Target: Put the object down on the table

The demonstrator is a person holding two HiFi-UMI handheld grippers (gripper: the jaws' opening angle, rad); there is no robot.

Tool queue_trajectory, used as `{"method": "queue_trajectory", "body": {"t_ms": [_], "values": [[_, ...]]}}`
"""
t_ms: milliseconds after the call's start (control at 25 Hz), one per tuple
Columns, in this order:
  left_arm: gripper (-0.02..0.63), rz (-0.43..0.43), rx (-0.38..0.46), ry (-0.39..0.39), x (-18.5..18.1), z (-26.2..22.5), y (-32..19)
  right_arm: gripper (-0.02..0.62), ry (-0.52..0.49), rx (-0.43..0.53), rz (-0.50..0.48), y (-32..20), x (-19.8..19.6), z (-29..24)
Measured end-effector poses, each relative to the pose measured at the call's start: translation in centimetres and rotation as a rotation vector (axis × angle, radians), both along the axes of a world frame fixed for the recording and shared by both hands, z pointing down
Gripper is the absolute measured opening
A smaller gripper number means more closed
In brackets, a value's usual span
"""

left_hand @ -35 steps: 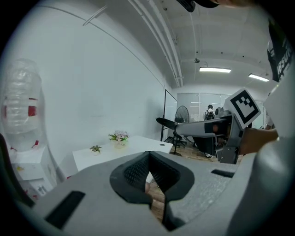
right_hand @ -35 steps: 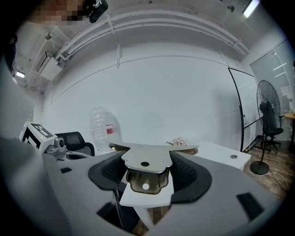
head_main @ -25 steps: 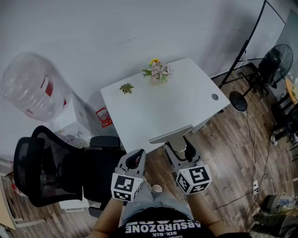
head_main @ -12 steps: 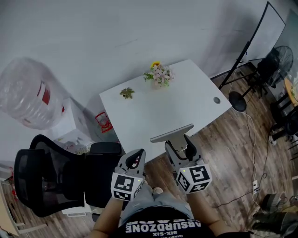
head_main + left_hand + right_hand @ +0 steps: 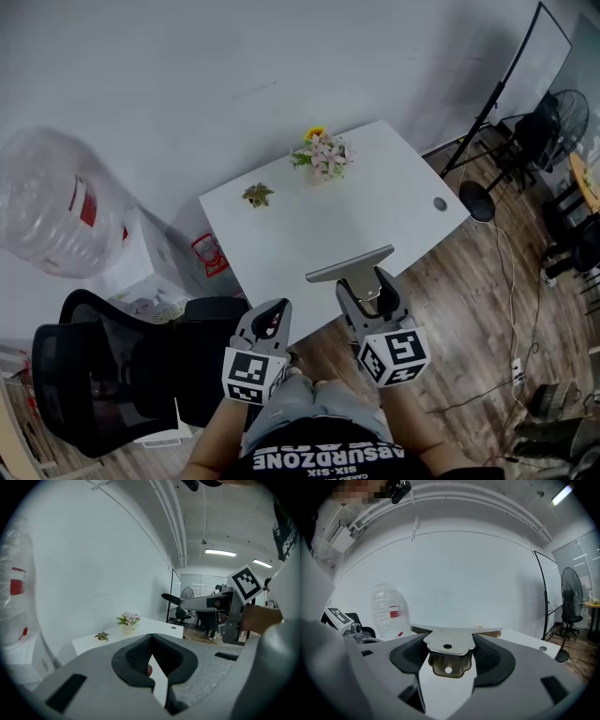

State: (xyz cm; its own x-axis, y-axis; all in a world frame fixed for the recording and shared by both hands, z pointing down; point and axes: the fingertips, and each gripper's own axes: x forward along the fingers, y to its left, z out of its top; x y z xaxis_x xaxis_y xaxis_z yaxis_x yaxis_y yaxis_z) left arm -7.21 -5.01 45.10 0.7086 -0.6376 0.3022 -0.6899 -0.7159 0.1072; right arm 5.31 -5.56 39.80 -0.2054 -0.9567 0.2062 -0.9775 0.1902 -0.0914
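My right gripper (image 5: pixel 368 287) is shut on a flat metal blade with a small bracket (image 5: pixel 349 264), held level just above the near edge of the white table (image 5: pixel 394 211). In the right gripper view the bracket (image 5: pixel 448 654) sits clamped between both pads, and the blade's strip spans across the jaws. To its left, off the table's near edge, my left gripper (image 5: pixel 273 320) is shut with nothing in it. Its own view shows that gripper (image 5: pixel 152 645) with the jaws closed, the table (image 5: pixel 150 625) far ahead.
A pot of pink flowers (image 5: pixel 322 152) and a small green plant (image 5: pixel 256 195) stand at the table's far side. A black office chair (image 5: pixel 103 366) is at the left, with a large water bottle (image 5: pixel 52 216) behind it. A fan (image 5: pixel 553 112) and stand legs are on the right.
Both grippers keep their hold and state. The right gripper with the metal blade has drifted slightly right, and the head view has shifted a little.
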Motion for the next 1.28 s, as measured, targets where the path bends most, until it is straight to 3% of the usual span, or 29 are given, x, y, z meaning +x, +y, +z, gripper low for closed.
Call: {"method": "queue_trajectory", "body": {"t_ms": [360, 920, 1280], "values": [[0.003, -0.007, -0.033, -0.016, 0.0, 1.6, -2.2, 0.287, 0.001, 0.022, 0.001, -3.3, 0.7, -0.5], [0.003, -0.121, -0.02, -0.01, 3.1, 0.1, -8.3, 0.287, -0.016, 0.046, -0.111, -10.9, 3.5, -2.3], [0.003, -0.157, -0.02, -0.019, 3.4, 0.2, -9.7, 0.287, -0.008, 0.048, -0.159, -13.1, 3.7, -2.2]]}}
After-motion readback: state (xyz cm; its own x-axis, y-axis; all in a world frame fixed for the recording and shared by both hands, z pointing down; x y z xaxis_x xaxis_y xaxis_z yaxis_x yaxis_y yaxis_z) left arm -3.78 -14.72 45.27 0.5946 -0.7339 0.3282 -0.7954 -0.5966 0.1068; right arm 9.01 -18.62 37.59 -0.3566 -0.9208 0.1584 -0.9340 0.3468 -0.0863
